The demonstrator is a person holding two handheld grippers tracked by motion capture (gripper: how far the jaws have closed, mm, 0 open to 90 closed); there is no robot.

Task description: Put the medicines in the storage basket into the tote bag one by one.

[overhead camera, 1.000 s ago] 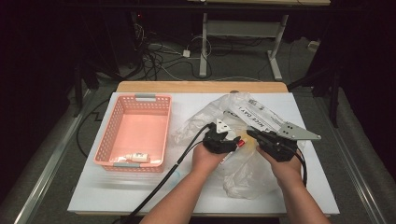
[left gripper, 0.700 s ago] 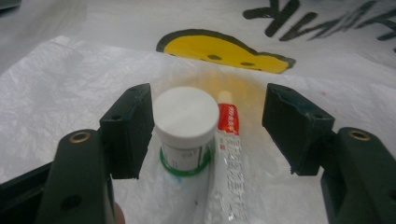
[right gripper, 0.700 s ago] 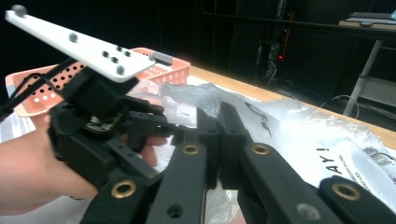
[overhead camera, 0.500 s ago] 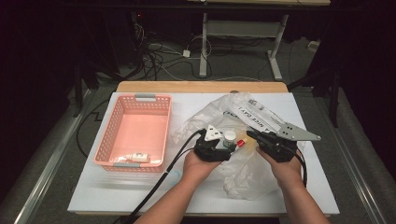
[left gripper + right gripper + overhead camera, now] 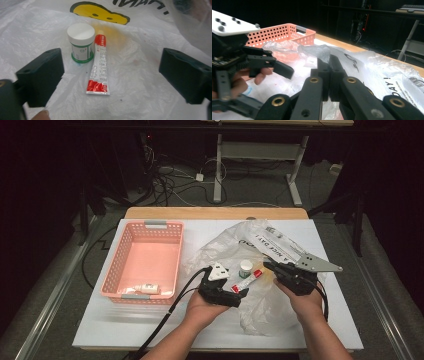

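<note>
The left tongs [image 5: 110, 75] have just been opened, with a tube [image 5: 99, 67] lying ungripped between them at frame centre; the right tongs [image 5: 329, 65] are clenched on a plastic bag [image 5: 317, 53].

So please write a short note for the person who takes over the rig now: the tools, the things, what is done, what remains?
Left tool: open, its jaws have just been opening, nothing between them; it faces the tube and jar.
Right tool: shut on a fold of the plastic bag, holding it.
White jar stands upright and the red-and-white tube lies beside it, both on the bag.
Pink basket at the left already holds one small white item.
Left, probably: move tube and jar into the basket.
</note>
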